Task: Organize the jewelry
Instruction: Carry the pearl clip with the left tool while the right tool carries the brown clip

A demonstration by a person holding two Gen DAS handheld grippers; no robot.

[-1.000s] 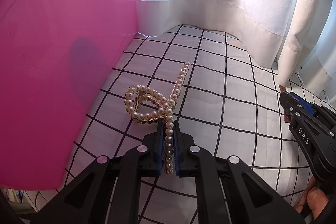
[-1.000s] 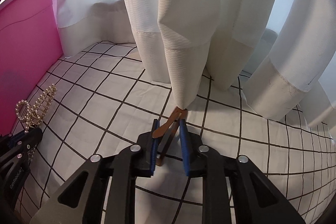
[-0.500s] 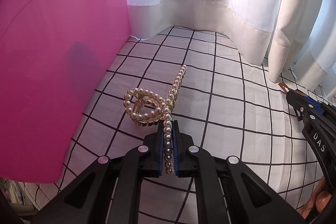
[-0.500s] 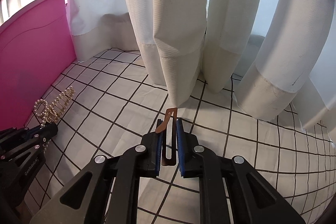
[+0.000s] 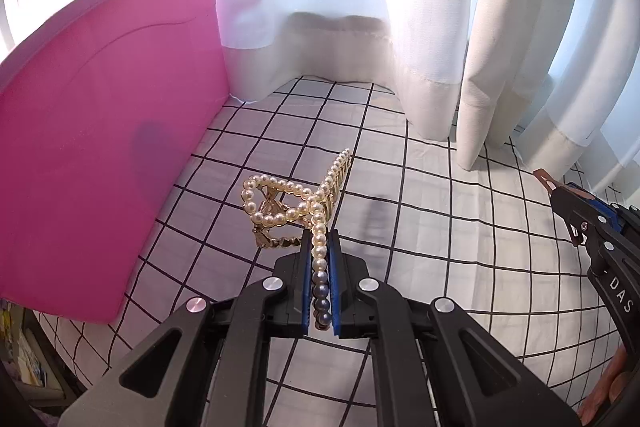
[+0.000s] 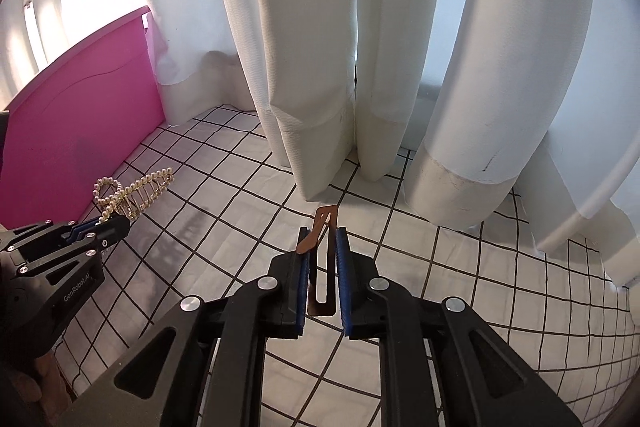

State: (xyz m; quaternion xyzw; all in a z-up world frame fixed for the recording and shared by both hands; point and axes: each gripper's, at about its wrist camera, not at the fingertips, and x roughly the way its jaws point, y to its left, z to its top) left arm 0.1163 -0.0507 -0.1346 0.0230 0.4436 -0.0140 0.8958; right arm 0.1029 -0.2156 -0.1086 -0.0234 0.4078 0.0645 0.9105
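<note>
My left gripper (image 5: 320,239) is shut on a pearl hair claw (image 5: 298,199) with a gold frame and holds it above the checked cloth; its shadow falls to the right. The claw also shows in the right wrist view (image 6: 132,193), at the left gripper's tips (image 6: 114,225). My right gripper (image 6: 322,235) is shut on a flat copper-brown hair clip (image 6: 320,267), held lengthwise between the blue pads. In the left wrist view the right gripper (image 5: 564,195) sits at the right edge with the clip's tip (image 5: 544,177) sticking out.
A pink plastic box (image 5: 100,155) stands at the left, its wall close to the claw; it also shows in the right wrist view (image 6: 76,123). White curtains (image 6: 320,47) hang down onto the white checked cloth (image 5: 440,227) at the back and right.
Both grippers have risen and drawn back from the cloth with their pieces. The pink box's top edge has come into view. The right gripper has closed on the copper clip.
</note>
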